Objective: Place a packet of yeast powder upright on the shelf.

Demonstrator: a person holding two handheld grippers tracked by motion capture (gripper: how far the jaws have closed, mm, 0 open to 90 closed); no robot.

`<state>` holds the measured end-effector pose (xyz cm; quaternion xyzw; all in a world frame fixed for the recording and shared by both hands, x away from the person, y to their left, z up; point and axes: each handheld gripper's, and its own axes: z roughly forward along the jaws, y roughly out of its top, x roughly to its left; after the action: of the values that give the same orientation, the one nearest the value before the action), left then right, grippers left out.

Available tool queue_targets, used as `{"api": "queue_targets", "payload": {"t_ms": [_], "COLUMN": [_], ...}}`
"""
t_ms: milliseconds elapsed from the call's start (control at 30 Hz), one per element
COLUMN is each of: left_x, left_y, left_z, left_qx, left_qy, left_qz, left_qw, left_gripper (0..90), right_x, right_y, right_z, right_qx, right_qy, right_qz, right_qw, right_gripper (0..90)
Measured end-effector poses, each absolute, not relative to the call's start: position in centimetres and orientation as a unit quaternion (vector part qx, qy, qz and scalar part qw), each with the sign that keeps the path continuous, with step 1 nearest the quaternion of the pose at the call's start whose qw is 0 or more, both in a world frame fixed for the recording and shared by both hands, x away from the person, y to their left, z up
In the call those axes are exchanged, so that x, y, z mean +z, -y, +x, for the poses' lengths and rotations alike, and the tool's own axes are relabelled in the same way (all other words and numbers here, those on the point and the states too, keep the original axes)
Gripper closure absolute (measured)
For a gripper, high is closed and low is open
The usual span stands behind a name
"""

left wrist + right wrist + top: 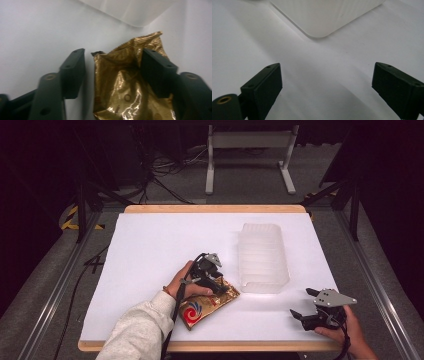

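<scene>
While the left tool (112, 72) straddles it wide, the crinkled gold packet (125, 92) (red swirl logo) lies flat; right tool (327, 85) wide.

I see bright overhead light on the white table (150, 250), dark surroundings, glare on the gold packet (120, 92), close views blurry.

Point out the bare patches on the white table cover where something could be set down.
Bare: the whole left half of the white cover, and the far strip beyond the clear plastic bin. Crowded: near centre, where the left gripper works the gold snack packet, and the near-right corner by the right gripper.
</scene>
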<state>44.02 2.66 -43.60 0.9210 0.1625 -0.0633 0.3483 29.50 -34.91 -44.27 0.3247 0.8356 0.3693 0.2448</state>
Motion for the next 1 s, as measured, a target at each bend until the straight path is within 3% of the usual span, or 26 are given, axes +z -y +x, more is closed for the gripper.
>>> {"api": "queue_targets", "payload": {"t_ms": [133,167,233,367,633,1000], "left_x": [-43.4,-43.2,-42.9,-42.3,-40.9,-36.1], "left_y": [-2.7,-2.8,-2.9,-3.0,-4.2,-9.6], "left_z": [43.8,43.8,43.7,43.3,42.9,40.4], "left_qx": [-0.068,-0.064,-0.052,-0.032,-0.006,0.049], "left_qy": [-0.154,-0.154,-0.149,-0.143,-0.152,-0.178], "left_qz": [0.922,0.922,0.923,0.926,0.916,0.871], "left_qw": [0.349,0.349,0.35,0.347,0.372,0.455], "left_gripper": [60.4,60.4,69.6,79.6,82.9,83.5], "right_x": [-44.3,-44.3,-44.3,-44.2,-44.1,-43.9], "right_y": [34.9,34.9,34.9,34.9,35.0,34.7], "right_z": [29.5,29.5,29.5,29.5,29.5,29.9], "right_qx": [0.37,0.37,0.37,0.371,0.374,0.38], "right_qy": [-0.836,-0.836,-0.835,-0.835,-0.833,-0.832], "right_qz": [0.326,0.324,0.326,0.326,0.326,0.322], "right_qw": [0.243,0.243,0.243,0.243,0.244,0.244], "right_gripper": [10.0,10.0,10.0,9.9,10.0,9.9]}}
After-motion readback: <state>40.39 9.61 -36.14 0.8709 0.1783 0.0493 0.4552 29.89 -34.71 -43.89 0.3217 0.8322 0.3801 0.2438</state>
